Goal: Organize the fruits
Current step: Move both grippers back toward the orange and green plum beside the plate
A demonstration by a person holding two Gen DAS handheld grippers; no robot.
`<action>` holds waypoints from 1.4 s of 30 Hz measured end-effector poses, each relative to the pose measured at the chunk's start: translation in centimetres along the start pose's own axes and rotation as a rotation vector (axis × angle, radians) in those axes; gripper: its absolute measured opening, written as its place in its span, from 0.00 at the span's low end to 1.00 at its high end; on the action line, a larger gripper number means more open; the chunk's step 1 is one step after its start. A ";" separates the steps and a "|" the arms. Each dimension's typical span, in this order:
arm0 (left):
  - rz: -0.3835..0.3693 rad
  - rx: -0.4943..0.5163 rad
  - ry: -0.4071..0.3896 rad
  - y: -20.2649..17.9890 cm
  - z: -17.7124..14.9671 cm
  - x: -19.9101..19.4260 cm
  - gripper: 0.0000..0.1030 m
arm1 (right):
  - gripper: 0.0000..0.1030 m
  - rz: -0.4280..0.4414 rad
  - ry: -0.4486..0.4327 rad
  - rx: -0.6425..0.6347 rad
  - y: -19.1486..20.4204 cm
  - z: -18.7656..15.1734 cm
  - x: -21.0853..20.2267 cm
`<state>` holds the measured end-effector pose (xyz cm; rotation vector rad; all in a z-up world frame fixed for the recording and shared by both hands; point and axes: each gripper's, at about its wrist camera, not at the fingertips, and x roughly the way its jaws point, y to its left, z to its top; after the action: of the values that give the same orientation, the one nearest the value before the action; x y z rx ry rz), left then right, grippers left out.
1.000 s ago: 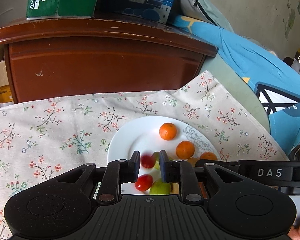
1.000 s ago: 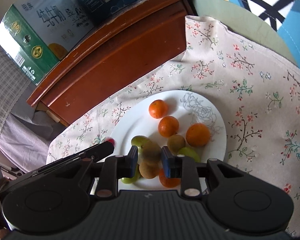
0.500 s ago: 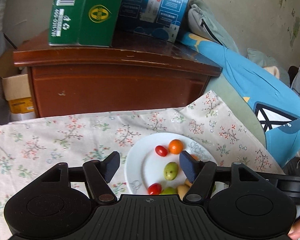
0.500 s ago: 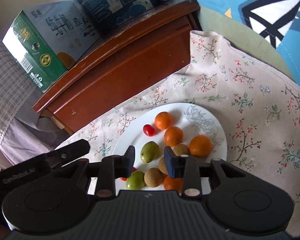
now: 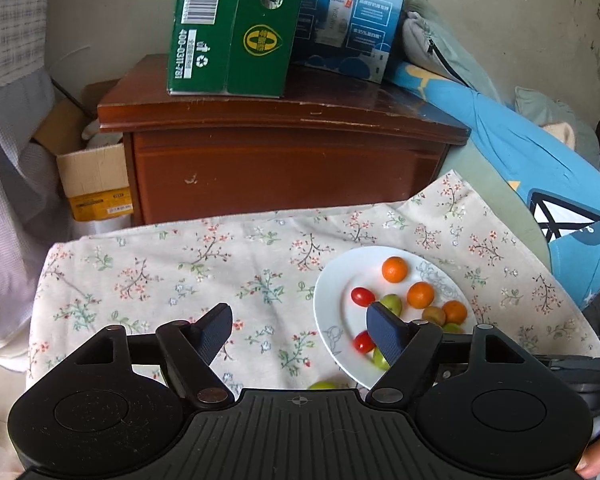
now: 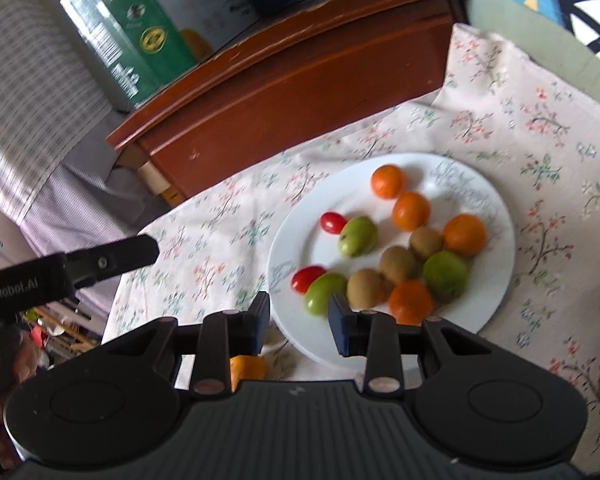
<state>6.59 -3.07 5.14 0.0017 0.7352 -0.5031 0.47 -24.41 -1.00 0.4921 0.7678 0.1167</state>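
Above the plate (image 6: 496,216), both grippers, left (image 5: 300,330) and right (image 6: 299,316), gape empty; we should approach the next fruit squarely.

bare floral cloth (image 5: 188,276) lies ahead-left of the left gripper (image 5: 300,330); fruit-crowded plate (image 5: 332,320) blocks ahead-right.

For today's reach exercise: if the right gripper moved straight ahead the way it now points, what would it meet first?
Probably the near rim of the white plate, then the green fruit just beyond the open jaws of the right gripper; depth is uncertain.
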 end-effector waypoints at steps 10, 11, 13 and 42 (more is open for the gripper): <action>0.037 -0.030 0.082 1.2 -1.2 1.0 0.73 | 0.35 0.049 0.086 -0.060 2.0 -2.3 1.4; 0.040 -0.032 0.085 1.4 -1.2 1.0 0.73 | 0.36 0.051 0.092 -0.067 2.1 -2.5 1.6; 0.047 -0.038 0.094 1.6 -1.3 1.0 0.74 | 0.37 0.054 0.101 -0.078 2.3 -2.8 1.9; 0.092 -0.012 0.158 2.1 -3.1 2.5 0.75 | 0.30 0.018 0.140 -0.222 4.6 -4.4 4.3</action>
<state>7.10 -1.74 0.85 0.0645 0.8890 -0.4142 0.89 -17.43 -4.29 0.2822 0.8755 0.2525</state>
